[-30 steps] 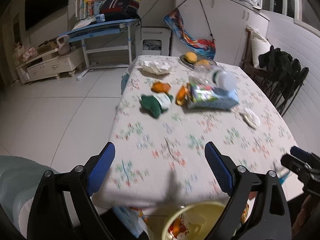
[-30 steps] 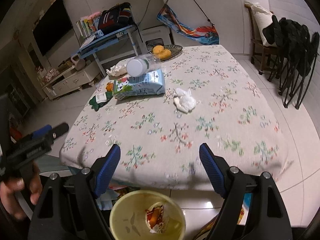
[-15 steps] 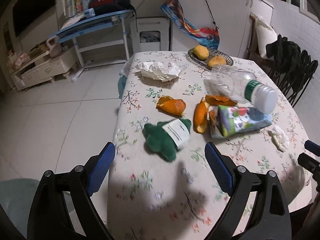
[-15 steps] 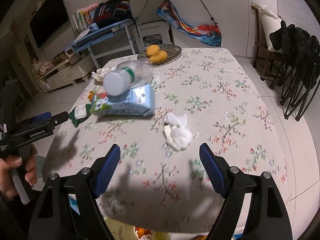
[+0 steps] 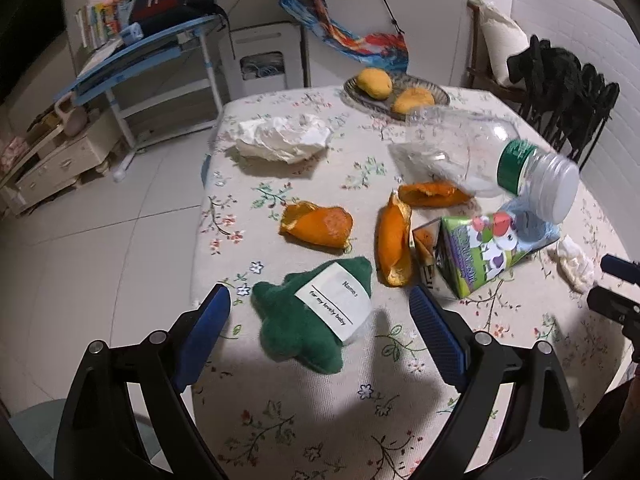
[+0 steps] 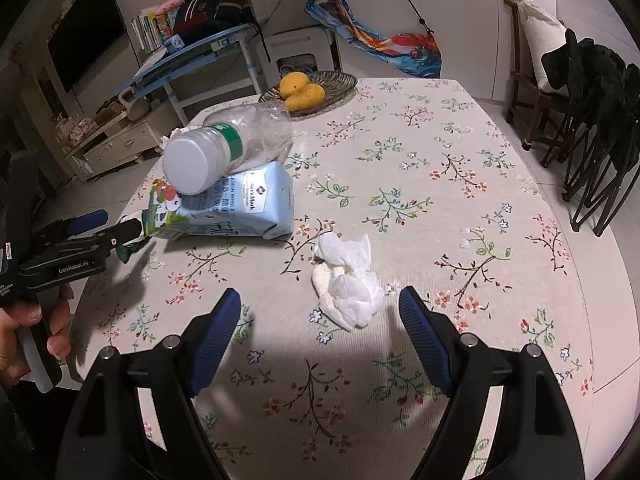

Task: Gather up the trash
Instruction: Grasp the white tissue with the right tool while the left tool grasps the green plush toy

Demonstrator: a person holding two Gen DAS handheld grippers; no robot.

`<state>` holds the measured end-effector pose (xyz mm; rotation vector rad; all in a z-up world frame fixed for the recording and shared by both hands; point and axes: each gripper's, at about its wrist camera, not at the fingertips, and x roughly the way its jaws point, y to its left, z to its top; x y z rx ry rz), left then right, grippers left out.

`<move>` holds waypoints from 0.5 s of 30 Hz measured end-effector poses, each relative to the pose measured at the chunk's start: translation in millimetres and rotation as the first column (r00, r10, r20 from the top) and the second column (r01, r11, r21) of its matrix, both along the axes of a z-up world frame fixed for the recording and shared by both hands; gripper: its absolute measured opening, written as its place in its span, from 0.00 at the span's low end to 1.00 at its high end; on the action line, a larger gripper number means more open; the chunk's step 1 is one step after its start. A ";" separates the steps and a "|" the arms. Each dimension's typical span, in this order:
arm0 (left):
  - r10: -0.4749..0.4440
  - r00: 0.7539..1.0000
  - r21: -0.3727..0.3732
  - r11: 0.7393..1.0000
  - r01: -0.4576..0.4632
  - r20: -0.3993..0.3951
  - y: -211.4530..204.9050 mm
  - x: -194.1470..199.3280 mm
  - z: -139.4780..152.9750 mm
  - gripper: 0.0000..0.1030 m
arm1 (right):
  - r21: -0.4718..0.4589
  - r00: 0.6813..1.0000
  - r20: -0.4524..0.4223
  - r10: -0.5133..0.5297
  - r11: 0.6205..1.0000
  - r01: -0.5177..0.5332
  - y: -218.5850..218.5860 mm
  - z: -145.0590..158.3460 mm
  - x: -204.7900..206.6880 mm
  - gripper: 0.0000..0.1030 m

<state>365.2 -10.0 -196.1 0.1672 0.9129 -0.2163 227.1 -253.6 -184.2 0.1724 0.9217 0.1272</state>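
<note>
On the flowered tablecloth (image 5: pixel 304 412), at the left edge of the table, a green plush toy (image 5: pixel 304 328) with a white name tag lies between the blue pads of the left gripper (image 5: pixel 320 330), whose jaws are spread wide and touch nothing; its long axis runs from the near left toward the far right. Beyond it a large crumpled paper (image 5: pixel 284 140) sits near the far left corner; three orange peels (image 5: pixel 320 226) lie to the right of the toy, the middle one (image 5: pixel 394 246) on edge with its length running away from the camera. Right of these a milk carton (image 6: pixel 228 206) lies on its side, its gabled top toward the left hand's tool; an empty plastic bottle (image 6: pixel 228 146) rests across it, white cap pointing toward the near left. Behind, a dark woven dish (image 6: pixel 324 88) holds two yellow mangoes (image 6: pixel 300 90). Farther right, a small crumpled tissue (image 6: pixel 348 280) lies just ahead of the right gripper (image 6: pixel 320 318), roughly centred in its gap; those jaws are also spread apart, clear of the tissue.
</note>
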 end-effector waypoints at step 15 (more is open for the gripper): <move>0.004 0.999 -0.007 1.000 -0.004 -0.049 3.5 7.1 -8.3 0.48 | -0.008 1.000 -0.015 -0.004 1.000 0.004 -1.3 -7.4 9.2 0.76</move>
